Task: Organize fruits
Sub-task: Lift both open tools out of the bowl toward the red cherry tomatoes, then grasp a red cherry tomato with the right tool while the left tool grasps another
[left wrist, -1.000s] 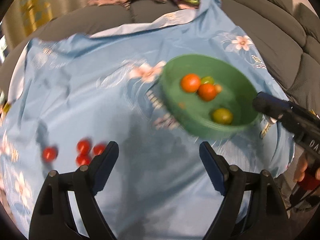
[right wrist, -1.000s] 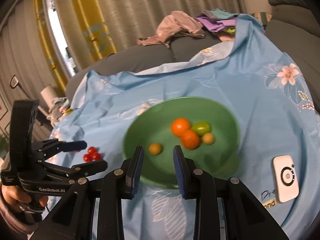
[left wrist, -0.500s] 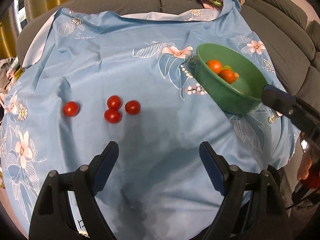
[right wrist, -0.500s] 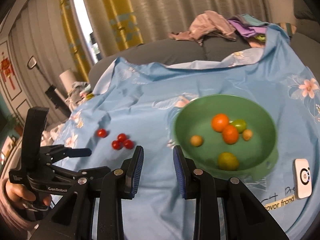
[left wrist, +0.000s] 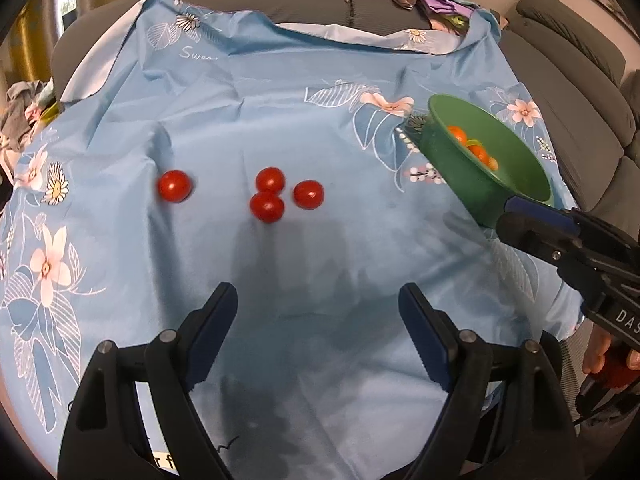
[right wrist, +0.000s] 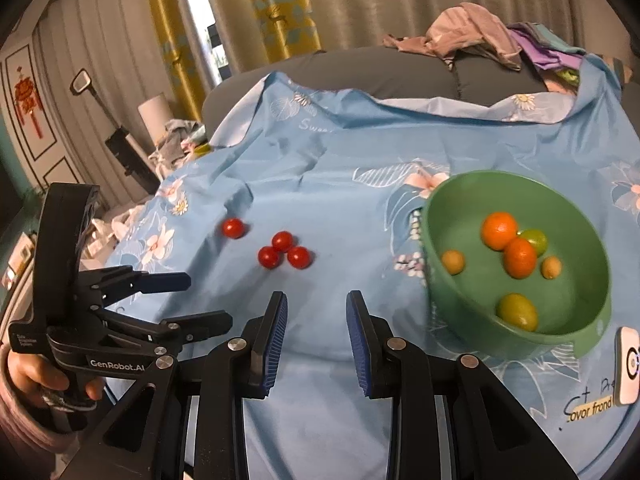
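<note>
Now we hold both hand-held grippers above the counter under its pale blue flowered cloth (left wrist: 280, 112), and the views have swung leftward since a second ago: the four small red cherry tomatoes (left wrist: 267, 206), then low at the left edge of the left wrist view, sit squarely ahead of the left hand-held gripper (left wrist: 318, 304). Its jaws stand wide apart with nothing between them. The right hand-held gripper (right wrist: 316, 300) has its ribbed blue pads parted to a narrower gap, also empty; a second ago it hung just in front of the bowl, which now lies off to its right. We judge this shift as a turn from the bowl toward the loose tomatoes, the next fruits to gather.

Three tomatoes cluster together, touching or nearly so, and the fourth (right wrist: 233, 227) lies apart to their left. The round green plastic bowl (right wrist: 440, 280) rests on the cloth, well apart from them. Inside we see two oranges (right wrist: 499, 230), two greenish fruits (right wrist: 517, 311) and two small yellow-orange ones (right wrist: 453, 261).
</note>
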The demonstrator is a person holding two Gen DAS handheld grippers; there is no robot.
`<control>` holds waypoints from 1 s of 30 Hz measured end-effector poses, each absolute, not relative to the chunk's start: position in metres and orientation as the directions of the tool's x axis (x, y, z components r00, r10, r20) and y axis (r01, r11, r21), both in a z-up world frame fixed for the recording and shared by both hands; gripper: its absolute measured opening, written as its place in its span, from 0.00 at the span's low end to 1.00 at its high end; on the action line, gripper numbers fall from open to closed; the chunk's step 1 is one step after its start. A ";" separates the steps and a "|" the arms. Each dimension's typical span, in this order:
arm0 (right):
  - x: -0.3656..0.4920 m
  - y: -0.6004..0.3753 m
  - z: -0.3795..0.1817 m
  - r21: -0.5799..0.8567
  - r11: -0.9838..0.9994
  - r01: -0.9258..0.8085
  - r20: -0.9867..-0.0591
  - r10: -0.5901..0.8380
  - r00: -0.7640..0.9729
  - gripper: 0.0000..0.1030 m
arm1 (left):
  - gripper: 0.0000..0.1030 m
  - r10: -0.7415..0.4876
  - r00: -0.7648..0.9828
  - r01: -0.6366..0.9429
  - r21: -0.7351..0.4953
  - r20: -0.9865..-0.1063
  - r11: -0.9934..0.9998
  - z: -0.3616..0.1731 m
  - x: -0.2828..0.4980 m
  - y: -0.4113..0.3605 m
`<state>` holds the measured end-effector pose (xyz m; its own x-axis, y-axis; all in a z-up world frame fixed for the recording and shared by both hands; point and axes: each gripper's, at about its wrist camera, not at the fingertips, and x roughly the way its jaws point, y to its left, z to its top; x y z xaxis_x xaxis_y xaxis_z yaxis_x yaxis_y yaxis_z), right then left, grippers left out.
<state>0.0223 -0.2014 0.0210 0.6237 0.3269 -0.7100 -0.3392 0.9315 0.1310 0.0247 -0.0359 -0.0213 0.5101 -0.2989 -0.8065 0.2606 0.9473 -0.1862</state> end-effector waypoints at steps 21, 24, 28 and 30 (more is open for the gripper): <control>0.070 -0.170 -0.023 0.177 0.907 -0.381 -0.794 0.360 0.489 0.30 | 0.80 -0.300 0.514 0.217 -0.217 -0.804 0.952 -0.042 0.052 -0.003; 0.081 -0.163 -0.028 0.163 0.906 -0.391 -0.806 0.351 0.477 0.30 | 0.80 -0.299 0.516 0.209 -0.220 -0.803 0.953 -0.043 0.060 -0.001; 0.102 -0.151 -0.036 0.155 0.899 -0.410 -0.820 0.348 0.454 0.30 | 0.80 -0.289 0.513 0.209 -0.209 -0.808 0.955 -0.044 0.072 0.001; 0.112 -0.147 -0.040 0.149 0.898 -0.414 -0.827 0.343 0.445 0.30 | 0.80 -0.290 0.512 0.210 -0.210 -0.809 0.955 -0.045 0.077 0.002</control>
